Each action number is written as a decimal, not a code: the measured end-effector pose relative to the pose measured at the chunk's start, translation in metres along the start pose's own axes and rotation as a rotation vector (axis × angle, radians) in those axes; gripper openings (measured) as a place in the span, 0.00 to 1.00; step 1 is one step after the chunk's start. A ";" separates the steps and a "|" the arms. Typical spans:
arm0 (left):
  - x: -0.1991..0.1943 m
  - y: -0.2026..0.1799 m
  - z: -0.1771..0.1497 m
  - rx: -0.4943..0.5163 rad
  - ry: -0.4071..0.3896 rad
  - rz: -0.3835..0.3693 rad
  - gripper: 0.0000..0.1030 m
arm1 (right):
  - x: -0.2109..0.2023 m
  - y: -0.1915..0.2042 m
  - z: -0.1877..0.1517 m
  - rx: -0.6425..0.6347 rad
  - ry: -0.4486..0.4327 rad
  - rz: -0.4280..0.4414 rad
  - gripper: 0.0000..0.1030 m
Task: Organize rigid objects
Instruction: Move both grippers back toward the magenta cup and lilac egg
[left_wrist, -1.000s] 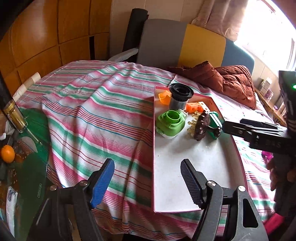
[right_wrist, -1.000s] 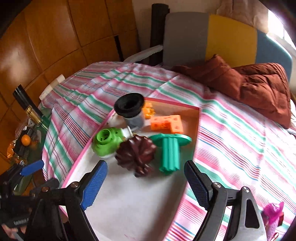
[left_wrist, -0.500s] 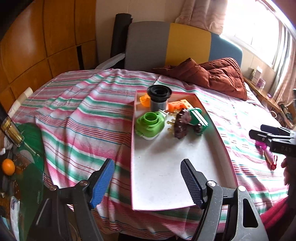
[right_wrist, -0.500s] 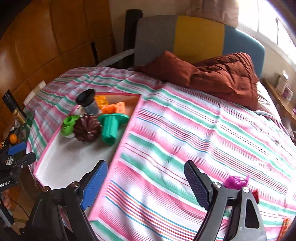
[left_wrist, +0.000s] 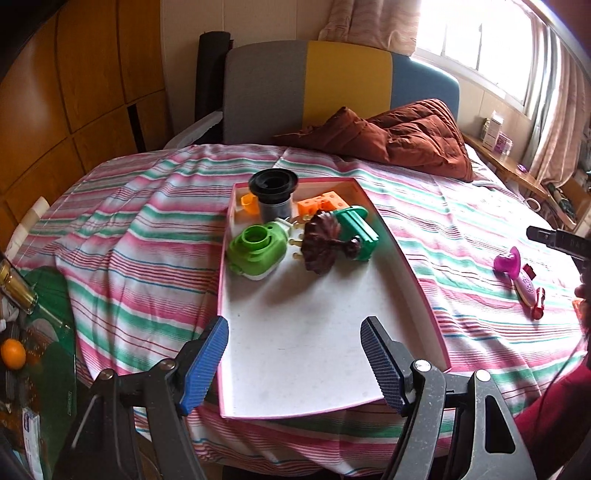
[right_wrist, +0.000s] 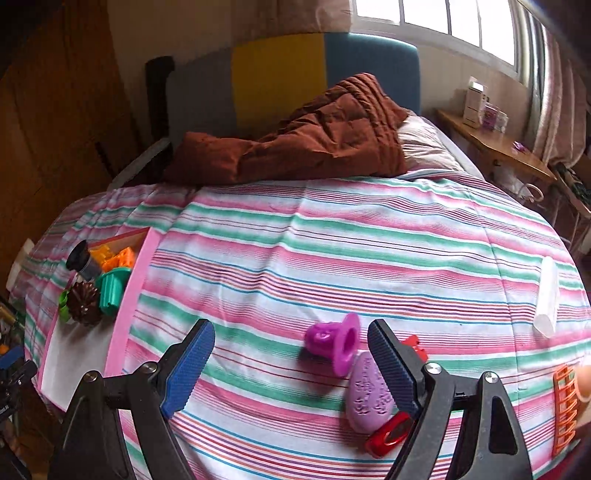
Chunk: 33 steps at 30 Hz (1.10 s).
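Note:
A pink-rimmed white tray (left_wrist: 402, 258) lies on the striped bedspread and holds a black cup (left_wrist: 273, 195), a green ring piece (left_wrist: 256, 247), a brown fluted piece (left_wrist: 319, 245), a teal piece (left_wrist: 358, 229) and orange blocks (left_wrist: 323, 203). My left gripper (left_wrist: 293, 363) is open and empty over the tray's near end. My right gripper (right_wrist: 290, 363) is open and empty above the bedspread. A magenta hat-shaped piece (right_wrist: 334, 341), a lilac oval piece (right_wrist: 369, 398) and a red piece (right_wrist: 388, 437) lie by its right finger (right_wrist: 391, 369). The tray also shows in the right wrist view (right_wrist: 127, 299).
An orange lattice piece (right_wrist: 565, 410) and a white stick (right_wrist: 546, 297) lie on the bedspread at right. A brown quilt (right_wrist: 295, 144) is bunched against the headboard. A glass side table (left_wrist: 44, 354) with an orange and a bottle stands at left.
My right gripper has swung right, away from the tray, to above the magenta and lilac pieces. My left gripper has drifted so the tray sits centred under it.

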<state>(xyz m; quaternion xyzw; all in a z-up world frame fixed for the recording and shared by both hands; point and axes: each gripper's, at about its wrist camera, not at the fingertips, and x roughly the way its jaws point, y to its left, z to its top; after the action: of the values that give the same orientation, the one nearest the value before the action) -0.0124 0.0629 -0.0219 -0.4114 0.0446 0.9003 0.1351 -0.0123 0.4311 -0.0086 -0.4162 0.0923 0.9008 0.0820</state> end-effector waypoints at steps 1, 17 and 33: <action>0.000 -0.003 0.001 0.006 0.001 -0.002 0.73 | -0.001 -0.009 0.000 0.020 -0.007 -0.018 0.84; 0.015 -0.057 0.015 0.103 0.036 -0.102 0.73 | -0.009 -0.107 -0.010 0.439 -0.065 -0.035 0.84; 0.036 -0.147 0.029 0.285 0.071 -0.248 0.73 | -0.008 -0.134 -0.021 0.596 -0.054 -0.028 0.84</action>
<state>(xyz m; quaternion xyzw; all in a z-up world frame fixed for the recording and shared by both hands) -0.0147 0.2170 -0.0257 -0.4220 0.1251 0.8462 0.3004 0.0390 0.5557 -0.0291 -0.3511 0.3448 0.8435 0.2154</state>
